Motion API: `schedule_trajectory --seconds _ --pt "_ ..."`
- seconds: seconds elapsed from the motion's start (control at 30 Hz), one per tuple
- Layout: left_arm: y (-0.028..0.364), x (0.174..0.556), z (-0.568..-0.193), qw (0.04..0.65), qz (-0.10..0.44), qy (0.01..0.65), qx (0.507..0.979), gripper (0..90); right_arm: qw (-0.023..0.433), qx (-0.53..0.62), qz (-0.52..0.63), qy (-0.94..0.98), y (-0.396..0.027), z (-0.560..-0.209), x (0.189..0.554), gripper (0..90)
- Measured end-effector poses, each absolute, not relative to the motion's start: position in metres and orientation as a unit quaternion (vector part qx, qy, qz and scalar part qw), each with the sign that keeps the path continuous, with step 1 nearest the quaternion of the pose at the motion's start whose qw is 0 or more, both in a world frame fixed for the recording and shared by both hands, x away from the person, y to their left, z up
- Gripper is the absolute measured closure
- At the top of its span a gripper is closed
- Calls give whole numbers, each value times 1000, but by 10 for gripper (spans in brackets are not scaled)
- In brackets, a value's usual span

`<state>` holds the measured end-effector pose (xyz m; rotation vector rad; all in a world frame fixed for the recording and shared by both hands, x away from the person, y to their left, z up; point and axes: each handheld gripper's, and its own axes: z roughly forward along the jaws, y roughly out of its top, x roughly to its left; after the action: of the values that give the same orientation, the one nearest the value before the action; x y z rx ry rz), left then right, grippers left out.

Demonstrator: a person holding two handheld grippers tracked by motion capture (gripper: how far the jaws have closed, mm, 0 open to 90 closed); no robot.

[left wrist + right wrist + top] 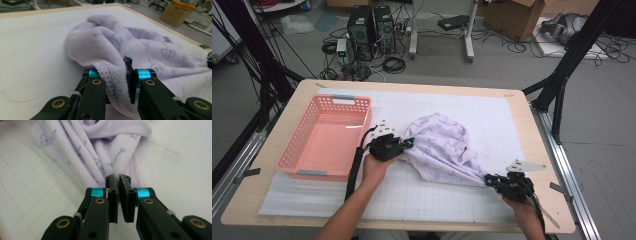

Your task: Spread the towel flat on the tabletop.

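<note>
I'm looking at the lilac towel (447,147), printed with small blue-grey figures, and it's lying bunched on the white mat (492,115) near the middle of the worktop (532,150), its bulk heaped up toward twelve o'clock and one drawn-out corner trailing down toward five o'clock. In the left gripper view the towel (140,50) is rising in a thick fold right in front of the camera, its stitched hem curling down between the black jaws.

My left gripper (404,145) is sitting at the towel's nine o'clock edge, and its jaws are pinching that folded hem tight; I'm seeing the cloth squeezed between the pads in its own view (117,82). My right gripper (488,179) is down at the towel's five o'clock tip. In the right gripper view (119,187) the jaws are pressed together on the gathered corner, with the towel (100,147) fanning away from them in pleats, and I'm reading that as a firm pinch on the cloth.

Out at nine o'clock from the towel, just beyond my left hand, the pink basket (297,147) is sitting on the mat with its long side running toward twelve. The mat's faint grid is showing at six o'clock, near my forearms.
</note>
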<state>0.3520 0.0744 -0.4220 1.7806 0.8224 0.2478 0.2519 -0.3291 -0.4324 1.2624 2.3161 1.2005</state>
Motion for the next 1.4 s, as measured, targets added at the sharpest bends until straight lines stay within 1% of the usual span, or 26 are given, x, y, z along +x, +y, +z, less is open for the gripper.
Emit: schedule_trajectory --seconds 0.03,0.07,0.1,0.13,0.17,0.23,0.27,0.37,0.43,0.53,0.6,0.67,0.7,0.77,0.83,0.87,0.9,0.93,0.97,1.03,1.27,1.33,1.4 --pt "70 351 -424 549 93 346 755 785 126 436 406 793 -334 -430 246 855" --pt "67 350 -425 547 90 350 756 702 129 438 397 797 -338 -429 240 853" --pt "65 349 -425 542 91 352 758 601 120 440 388 801 -342 -429 235 849" --pt "66 348 -425 541 97 353 757 533 107 444 382 804 -345 -429 231 840" --pt "69 347 -425 542 106 355 754 488 105 445 380 804 -347 -429 227 830" --pt "73 347 -424 547 114 364 745 457 110 454 379 799 -352 -427 222 784" --pt "76 348 -423 547 115 369 742 438 118 463 383 790 -353 -425 221 734" --pt "80 348 -422 545 121 367 744 430 165 472 399 768 -356 -416 226 624" --pt "80 348 -423 542 121 362 748 429 196 464 414 759 -354 -410 234 604" --pt "79 349 -424 542 118 363 748 427 197 429 416 777 -342 -411 252 586" --pt "78 349 -425 540 112 360 753 420 185 399 416 796 -329 -416 266 547" --pt "76 351 -429 537 91 366 754 414 167 386 440 793 -319 -422 278 519" --pt "76 352 -429 536 86 369 755 393 169 380 442 795 -311 -426 285 518" --pt "72 354 -434 529 76 372 759 364 169 375 426 806 -300 -433 295 522" --pt "67 354 -436 523 75 373 763 365 171 372 399 820 -292 -440 303 571" --pt "65 354 -438 517 75 372 767 365 176 374 396 820 -292 -441 304 626" --pt "63 355 -440 511 74 372 772 364 178 378 394 819 -293 -440 304 734" --pt "60 355 -442 501 73 374 777 357 176 384 390 818 -296 -440 303 812" --pt "59 356 -444 494 72 375 781 338 166 396 395 812 -301 -439 302 843" --pt "59 356 -445 485 75 373 787 333 166 412 400 802 -312 -438 296 858" --pt "65 356 -440 497 88 378 776 336 210 479 368 769 -364 -421 266 859" --pt "64 356 -441 499 81 377 776 354 223 497 353 761 -379 -418 257 858" --pt "62 355 -441 500 80 373 778 377 220 507 343 760 -387 -417 252 849"
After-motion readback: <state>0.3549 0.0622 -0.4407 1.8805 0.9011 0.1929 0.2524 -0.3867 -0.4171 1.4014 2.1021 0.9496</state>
